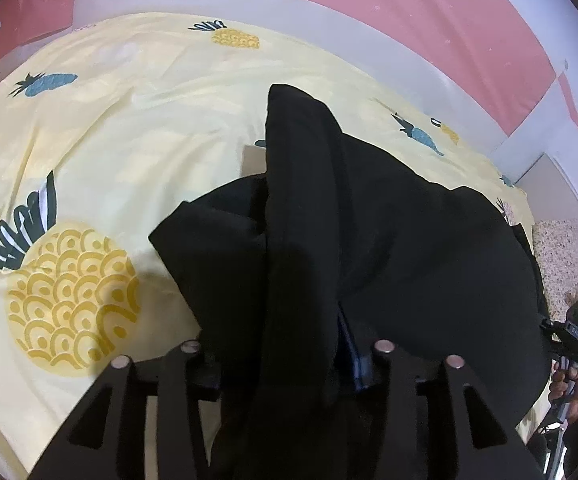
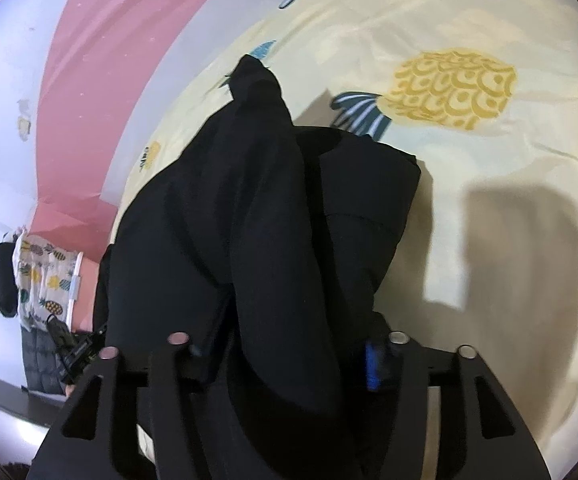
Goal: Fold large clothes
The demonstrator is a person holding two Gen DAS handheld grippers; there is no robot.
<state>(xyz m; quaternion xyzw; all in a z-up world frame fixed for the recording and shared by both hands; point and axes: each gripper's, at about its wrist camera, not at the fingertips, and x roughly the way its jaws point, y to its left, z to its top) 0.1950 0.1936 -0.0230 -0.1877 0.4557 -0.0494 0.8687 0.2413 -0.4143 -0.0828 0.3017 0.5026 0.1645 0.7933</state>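
Observation:
A large black padded jacket (image 1: pixel 369 232) hangs bunched above the bed, fills the middle of both views and hides the fingertips. My left gripper (image 1: pixel 289 360) is shut on a thick fold of the jacket that runs down between its fingers. My right gripper (image 2: pixel 289 352) is shut on another fold of the same jacket (image 2: pixel 273 216). The lifted cloth drapes forward from each gripper, and its lower parts rest on the sheet. The right gripper also shows at the right edge of the left wrist view (image 1: pixel 573 336), and the left gripper at the left edge of the right wrist view (image 2: pixel 73 352).
The bed has a pale yellow sheet (image 1: pixel 129 128) with pineapple prints. A white bed rim (image 1: pixel 329 28) and pink floor (image 1: pixel 449 12) lie beyond it. A pineapple-print cloth with a dark bundle (image 2: pixel 37 280) sits at the left of the right wrist view.

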